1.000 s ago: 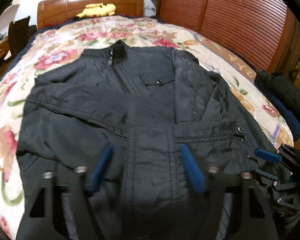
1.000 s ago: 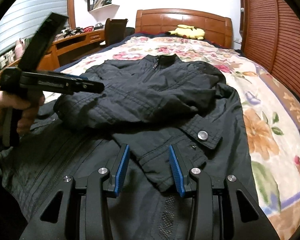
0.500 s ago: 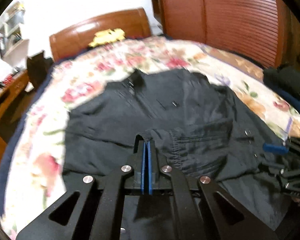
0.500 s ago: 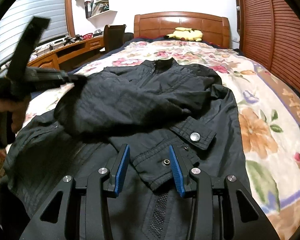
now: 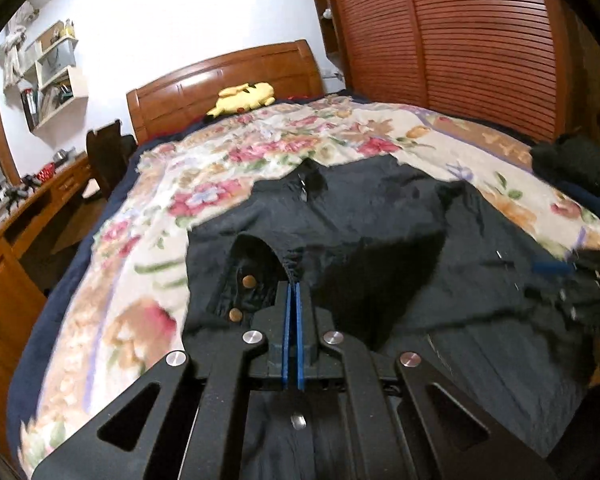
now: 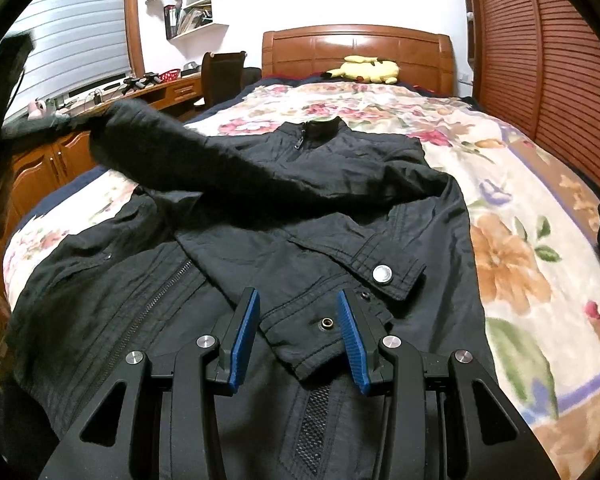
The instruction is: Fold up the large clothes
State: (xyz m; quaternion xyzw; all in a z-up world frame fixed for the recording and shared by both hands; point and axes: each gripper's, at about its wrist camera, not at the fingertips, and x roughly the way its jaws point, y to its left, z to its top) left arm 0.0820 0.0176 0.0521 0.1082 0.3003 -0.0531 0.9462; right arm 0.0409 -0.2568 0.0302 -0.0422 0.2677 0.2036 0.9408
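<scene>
Black fabric of the jacket (image 6: 324,208) spreads over the floral bedspread (image 6: 512,248), collar toward the headboard (image 6: 356,48). The left gripper (image 5: 292,308) has its blue-padded jaws pressed together, clenched on a gathered edge of the jacket (image 5: 380,216) that bunches just ahead of the tips; two brass snaps sit just left of them. One sleeve (image 6: 204,160) rises off the bed toward the far left of the right wrist view, probably lifted by that grip, though motion blur hides the contact there. The right gripper (image 6: 298,332) hovers with jaws wide apart, holding nothing; a cuff (image 6: 324,328) with a snap lies between and under them, and whether the pads touch it is unclear. A yellow plush toy (image 6: 364,69) rests by the headboard.
</scene>
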